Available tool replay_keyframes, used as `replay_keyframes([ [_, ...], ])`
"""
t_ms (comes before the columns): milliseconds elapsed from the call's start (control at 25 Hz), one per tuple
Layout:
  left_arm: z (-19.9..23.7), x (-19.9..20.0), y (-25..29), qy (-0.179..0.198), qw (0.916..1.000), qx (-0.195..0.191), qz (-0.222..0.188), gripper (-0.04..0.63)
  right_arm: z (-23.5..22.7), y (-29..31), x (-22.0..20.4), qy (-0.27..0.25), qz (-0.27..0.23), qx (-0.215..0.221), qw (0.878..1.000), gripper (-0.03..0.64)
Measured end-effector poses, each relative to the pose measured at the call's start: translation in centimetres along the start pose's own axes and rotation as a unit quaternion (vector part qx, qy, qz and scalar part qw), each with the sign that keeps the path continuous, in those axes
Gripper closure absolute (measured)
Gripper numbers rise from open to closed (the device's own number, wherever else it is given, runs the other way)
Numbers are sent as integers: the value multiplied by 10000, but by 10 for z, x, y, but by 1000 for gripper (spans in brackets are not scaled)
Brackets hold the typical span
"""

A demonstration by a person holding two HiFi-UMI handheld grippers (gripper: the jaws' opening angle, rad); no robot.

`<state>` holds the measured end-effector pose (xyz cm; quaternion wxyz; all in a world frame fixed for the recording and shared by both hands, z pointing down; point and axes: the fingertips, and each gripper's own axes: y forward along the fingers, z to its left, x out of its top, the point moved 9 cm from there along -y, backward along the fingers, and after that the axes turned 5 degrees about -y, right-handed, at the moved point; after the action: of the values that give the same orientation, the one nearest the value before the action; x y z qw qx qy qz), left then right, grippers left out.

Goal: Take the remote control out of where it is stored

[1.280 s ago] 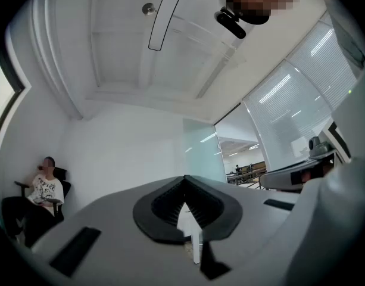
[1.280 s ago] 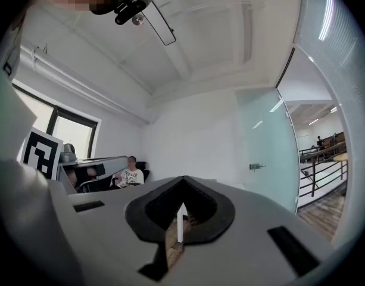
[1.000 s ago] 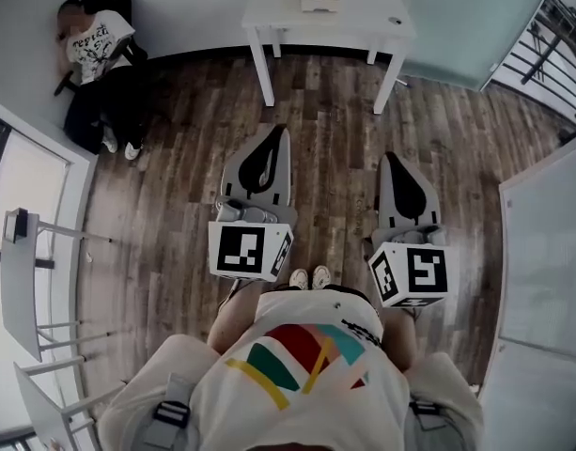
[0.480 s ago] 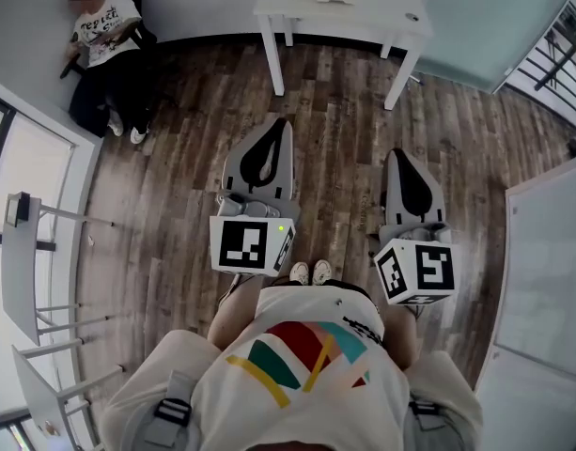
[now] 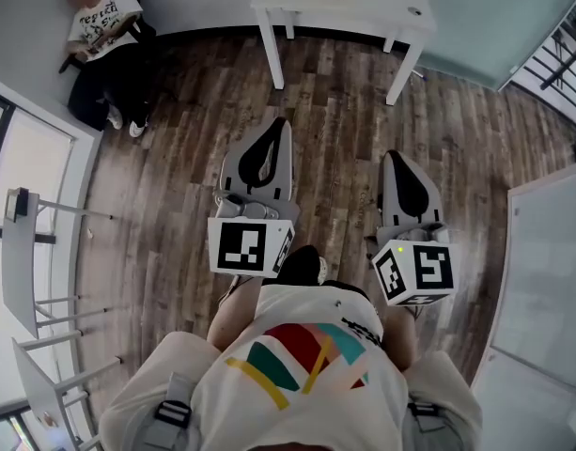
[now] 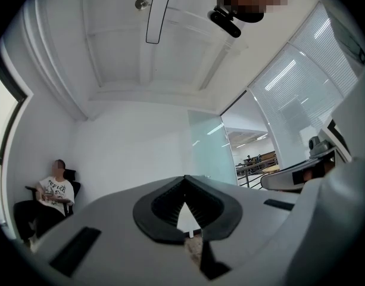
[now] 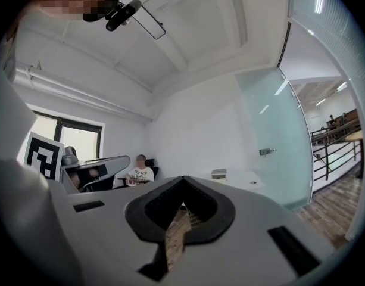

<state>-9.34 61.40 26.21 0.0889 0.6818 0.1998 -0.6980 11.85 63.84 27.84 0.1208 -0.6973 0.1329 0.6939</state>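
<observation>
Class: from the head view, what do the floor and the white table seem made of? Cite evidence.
Floor: wood or wood-look laminate, matte; brown-grey planks with grain and seams. Table: probably painted wood or laminate, smooth white; uniform colour, square legs.

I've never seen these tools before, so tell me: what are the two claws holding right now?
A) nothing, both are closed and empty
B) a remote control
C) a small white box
A: the left claw and the right claw each show tips pressed together with nothing between them.
</observation>
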Motion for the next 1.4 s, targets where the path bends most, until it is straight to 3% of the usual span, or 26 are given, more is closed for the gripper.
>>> replay_keyframes([
  [200, -2, -7, 8, 13, 9998, 48, 171, 592, -1, 8, -6, -42, 96, 171, 9998, 620],
  [640, 15, -24, 48, -67, 9999, 90, 123, 592, -26, 39, -18, 55, 130, 55, 9999, 618],
  [1400, 112, -36, 211, -286, 9995, -116, -95, 592, -67, 212, 1, -135, 142, -202, 9996, 618],
])
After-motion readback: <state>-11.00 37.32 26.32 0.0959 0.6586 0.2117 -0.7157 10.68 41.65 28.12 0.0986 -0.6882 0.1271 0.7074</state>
